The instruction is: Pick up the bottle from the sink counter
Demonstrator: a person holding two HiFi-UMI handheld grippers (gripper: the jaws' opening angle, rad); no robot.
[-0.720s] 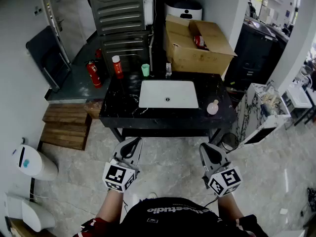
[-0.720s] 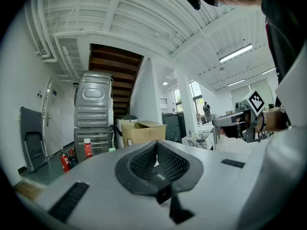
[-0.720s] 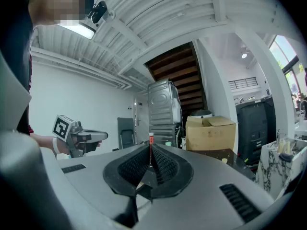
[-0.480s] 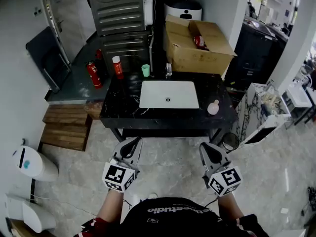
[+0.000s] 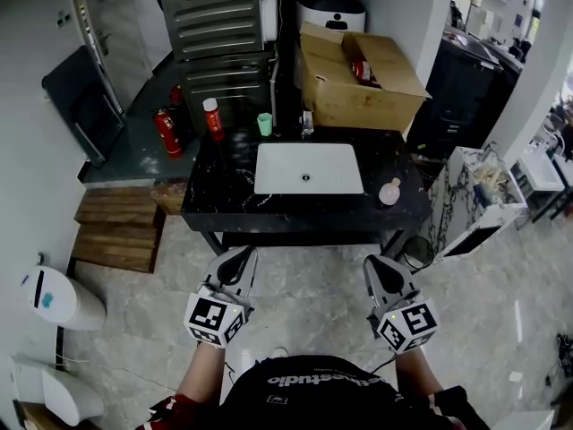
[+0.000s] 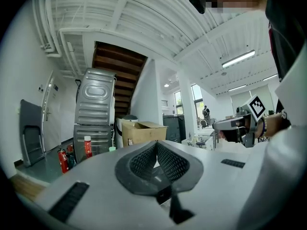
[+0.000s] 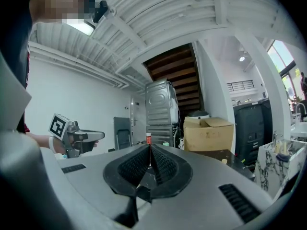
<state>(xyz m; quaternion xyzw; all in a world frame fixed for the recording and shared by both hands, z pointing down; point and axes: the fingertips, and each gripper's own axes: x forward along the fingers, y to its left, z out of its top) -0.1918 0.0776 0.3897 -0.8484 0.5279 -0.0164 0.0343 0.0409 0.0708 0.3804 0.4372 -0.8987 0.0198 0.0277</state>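
- Well, the tall red bottle with a white cap (image 5: 212,119) stands upright at the far left corner of the glossy black stone sink counter (image 5: 215,206), left of centre in the upper half of my head view. Nothing touches it.
- Just right of it, along the same back edge, I see a small pale green cup (image 5: 264,124), apart from the bottle.
- A white rectangular basin (image 5: 309,168) is set into the middle of the counter. A small squat pink bottle (image 5: 389,191) stands beside the basin's right edge, well apart from the red one.
- A red fire extinguisher (image 5: 166,133) sits on the grey floor just left of the counter, not on it.
- Toward the top of the frame, behind the counter, are an open brown cardboard box (image 5: 358,83) and a grey ribbed metal cabinet (image 5: 215,16).
- My left gripper (image 5: 240,256) hangs in the lower left of the frame, well short of the counter. In its own view the black ribbed pads (image 6: 144,159) meet at the tip with nothing between them.
- My right gripper (image 5: 376,265) hangs in the lower right, level with the left. Its jaws are pressed together too and hold nothing.
- In the left gripper view the red bottle shows at middle left. In the right gripper view it peeks just above the closed jaw tips.
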